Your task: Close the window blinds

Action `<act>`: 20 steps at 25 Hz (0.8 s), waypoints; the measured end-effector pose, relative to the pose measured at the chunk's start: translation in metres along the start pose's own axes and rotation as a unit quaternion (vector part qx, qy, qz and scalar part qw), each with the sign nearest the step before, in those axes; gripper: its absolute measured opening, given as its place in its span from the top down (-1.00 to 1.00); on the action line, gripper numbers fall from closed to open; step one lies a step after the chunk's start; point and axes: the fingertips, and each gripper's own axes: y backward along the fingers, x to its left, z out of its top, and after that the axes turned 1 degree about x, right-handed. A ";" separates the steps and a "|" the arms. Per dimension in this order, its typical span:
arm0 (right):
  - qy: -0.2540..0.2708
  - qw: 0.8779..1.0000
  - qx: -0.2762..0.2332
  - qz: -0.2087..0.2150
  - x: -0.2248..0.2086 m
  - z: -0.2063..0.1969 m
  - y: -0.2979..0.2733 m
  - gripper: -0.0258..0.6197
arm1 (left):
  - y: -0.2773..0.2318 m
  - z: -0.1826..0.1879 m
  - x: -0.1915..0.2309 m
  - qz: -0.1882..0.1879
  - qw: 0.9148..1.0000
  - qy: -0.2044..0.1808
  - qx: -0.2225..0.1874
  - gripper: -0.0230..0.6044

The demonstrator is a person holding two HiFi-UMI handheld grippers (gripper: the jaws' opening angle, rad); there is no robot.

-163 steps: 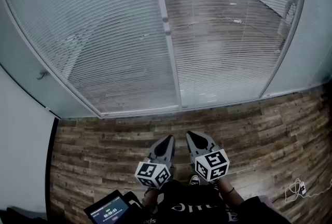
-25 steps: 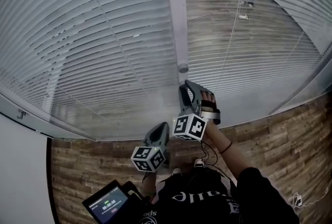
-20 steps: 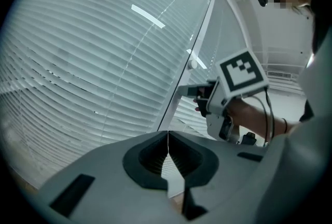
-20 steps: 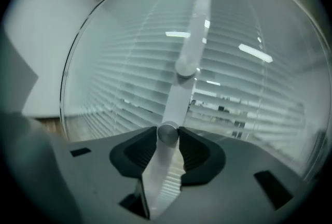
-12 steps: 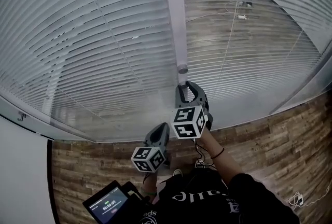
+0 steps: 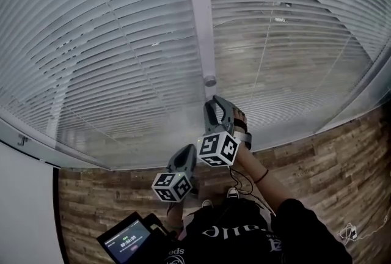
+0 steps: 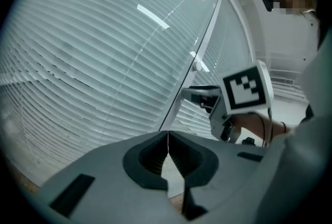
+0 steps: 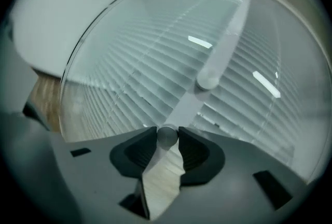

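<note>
Hanging low at left, the left gripper [image 7: 167,135] has its jaws pressed together on nothing. At centre a white mullion [image 6: 197,12] divides the blinds [image 6: 110,43], whose slats are tilted enough that the room beyond shows. The right gripper [image 8: 167,138] is clamped on the lower knob [image 8: 167,134] of that mullion, with a second knob [image 8: 207,82] above. Step in hand: control gripped. Next, probably, a twist or slide of the knob, with firm hold.
</note>
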 end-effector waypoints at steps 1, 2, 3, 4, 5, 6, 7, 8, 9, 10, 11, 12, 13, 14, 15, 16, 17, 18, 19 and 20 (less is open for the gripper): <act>-0.084 0.996 0.009 0.017 -0.002 -0.002 0.001 0.49 | 0.000 0.000 -0.002 -0.002 1.000 0.000 0.000 0.91; -0.168 0.985 0.018 0.035 -0.003 -0.005 0.002 0.49 | 0.000 0.000 -0.004 -0.003 1.000 -0.001 0.000 0.91; -0.241 0.969 0.026 0.049 -0.004 -0.008 0.002 0.49 | -0.001 0.000 -0.004 -0.003 1.000 -0.001 0.000 0.91; -0.292 0.954 0.032 0.057 -0.006 -0.011 0.001 0.49 | 0.000 0.000 -0.004 -0.003 1.000 -0.002 0.000 0.91; -0.319 0.945 0.036 0.058 -0.007 -0.012 0.000 0.49 | 0.000 -0.001 -0.003 -0.002 1.000 -0.002 0.001 0.91; -0.327 0.943 0.038 0.055 -0.009 -0.011 -0.002 0.50 | 0.001 -0.001 -0.001 0.000 1.000 -0.001 0.001 0.91; -0.321 0.945 0.039 0.051 -0.010 -0.010 -0.004 0.49 | 0.002 -0.002 0.001 0.001 1.000 0.001 0.001 0.91; -0.307 0.950 0.041 0.046 -0.009 -0.008 -0.004 0.49 | 0.003 -0.002 0.003 0.003 1.000 0.005 0.001 0.91; -0.284 0.957 0.043 0.040 -0.009 -0.007 -0.004 0.49 | 0.004 -0.003 0.005 0.004 1.000 0.010 0.000 0.91; -0.248 0.967 0.046 0.031 -0.008 -0.005 -0.004 0.49 | 0.005 -0.002 0.006 0.005 1.000 0.015 -0.001 0.91; -0.197 0.979 0.047 0.020 -0.007 -0.004 -0.003 0.50 | 0.006 -0.002 0.007 0.006 1.000 0.019 -0.003 0.91; -0.133 0.990 0.046 0.008 -0.006 -0.002 -0.003 0.50 | 0.007 -0.001 0.008 0.005 1.000 0.022 -0.004 0.91; -0.061 0.997 0.043 -0.004 -0.004 -0.001 -0.002 0.50 | 0.008 0.000 0.008 0.005 1.000 0.024 -0.006 0.91; 0.009 0.999 0.037 -0.013 -0.002 -0.001 -0.001 0.50 | 0.009 0.000 0.007 0.005 1.000 0.023 -0.007 0.91; 0.068 0.997 0.031 -0.017 0.000 -0.001 0.000 0.50 | 0.009 0.000 0.007 0.005 1.000 0.023 -0.007 0.91; 0.116 0.993 0.024 -0.014 0.002 -0.001 0.000 0.50 | 0.009 -0.001 0.006 0.004 1.000 0.023 -0.006 0.91; 0.157 0.987 0.018 -0.007 0.003 -0.002 0.001 0.50 | 0.009 -0.001 0.004 0.002 1.000 0.022 -0.005 0.91; 0.197 0.980 0.012 -0.001 0.003 -0.002 0.001 0.50 | 0.008 -0.002 0.003 0.000 1.000 0.021 -0.004 0.91; 0.236 0.972 0.006 0.001 0.004 -0.002 0.001 0.50 | 0.007 -0.002 0.001 -0.002 1.000 0.019 -0.002 0.91; 0.266 0.964 0.000 -0.001 0.005 -0.002 0.001 0.49 | 0.006 -0.002 -0.001 -0.004 1.000 0.017 0.000 0.91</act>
